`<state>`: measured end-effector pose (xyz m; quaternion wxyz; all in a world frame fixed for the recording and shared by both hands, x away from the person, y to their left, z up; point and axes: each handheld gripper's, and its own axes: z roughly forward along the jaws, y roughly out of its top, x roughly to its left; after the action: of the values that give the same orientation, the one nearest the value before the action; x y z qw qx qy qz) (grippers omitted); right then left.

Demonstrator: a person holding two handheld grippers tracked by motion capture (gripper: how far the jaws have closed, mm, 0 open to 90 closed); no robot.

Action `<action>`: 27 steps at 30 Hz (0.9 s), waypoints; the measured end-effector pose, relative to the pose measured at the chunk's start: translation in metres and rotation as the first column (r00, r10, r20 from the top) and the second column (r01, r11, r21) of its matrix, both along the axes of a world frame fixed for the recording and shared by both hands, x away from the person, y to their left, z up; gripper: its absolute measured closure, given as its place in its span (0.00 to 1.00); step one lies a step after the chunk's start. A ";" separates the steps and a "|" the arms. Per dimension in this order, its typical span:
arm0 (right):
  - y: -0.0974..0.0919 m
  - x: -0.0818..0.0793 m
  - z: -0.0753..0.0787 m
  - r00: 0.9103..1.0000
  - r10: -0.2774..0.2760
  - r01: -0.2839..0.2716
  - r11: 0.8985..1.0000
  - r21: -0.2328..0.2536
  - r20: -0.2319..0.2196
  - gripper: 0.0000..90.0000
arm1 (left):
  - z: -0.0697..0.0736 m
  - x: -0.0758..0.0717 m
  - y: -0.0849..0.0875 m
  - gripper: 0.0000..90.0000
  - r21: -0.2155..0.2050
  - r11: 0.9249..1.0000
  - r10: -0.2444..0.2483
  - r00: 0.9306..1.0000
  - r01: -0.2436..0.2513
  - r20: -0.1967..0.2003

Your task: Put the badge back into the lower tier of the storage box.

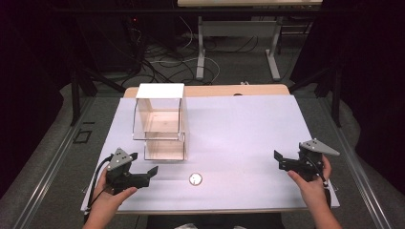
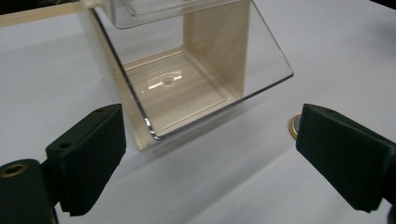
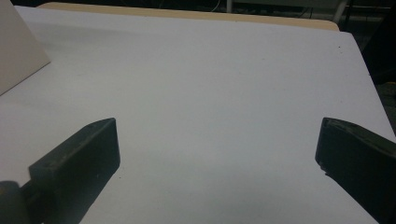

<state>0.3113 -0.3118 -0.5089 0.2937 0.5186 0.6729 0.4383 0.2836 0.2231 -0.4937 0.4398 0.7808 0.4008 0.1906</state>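
A small round coin-like disc (image 1: 195,179) lies on the white table near the front, and its edge (image 2: 293,126) peeks out from behind one jaw in the left gripper view. A clear plastic shelf stand (image 1: 160,125) with a white top stands left of centre; its lower tray (image 2: 180,91) lies straight ahead in the left gripper view. My left gripper (image 1: 143,163) is at the front left, just left of the disc, open with nothing between its jaws (image 2: 210,114). At the front right, my right gripper (image 1: 279,161) points left, open and empty (image 3: 217,123).
The white table surface (image 1: 239,129) stretches between the two grippers. A tan strip (image 1: 229,89) runs along its far edge. Beyond it stand table legs and floor cables (image 1: 200,57). A white corner of the stand (image 3: 18,51) is at the left of the right gripper view.
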 end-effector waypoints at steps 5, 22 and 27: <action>0.002 -0.001 0.000 1.000 0.008 -0.008 1.000 0.011 -0.017 0.00 | 0.002 -0.003 -0.010 0.17 -0.002 0.999 -0.043 0.999 0.043 0.005; 0.000 0.000 -0.001 1.000 0.004 -0.004 1.000 0.011 -0.012 0.00 | 0.002 -0.005 -0.054 0.19 -0.014 0.982 -0.190 0.982 0.190 -0.003; 0.000 -0.001 -0.001 0.999 0.002 -0.001 1.000 0.012 -0.032 0.00 | 0.000 -0.003 -0.069 0.20 -0.016 0.974 -0.224 0.974 0.224 -0.009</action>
<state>0.3101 -0.3118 -0.5095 0.2795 0.5267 0.6752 0.4343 0.2810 0.1545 -0.4934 0.4621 0.8188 0.3140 0.1324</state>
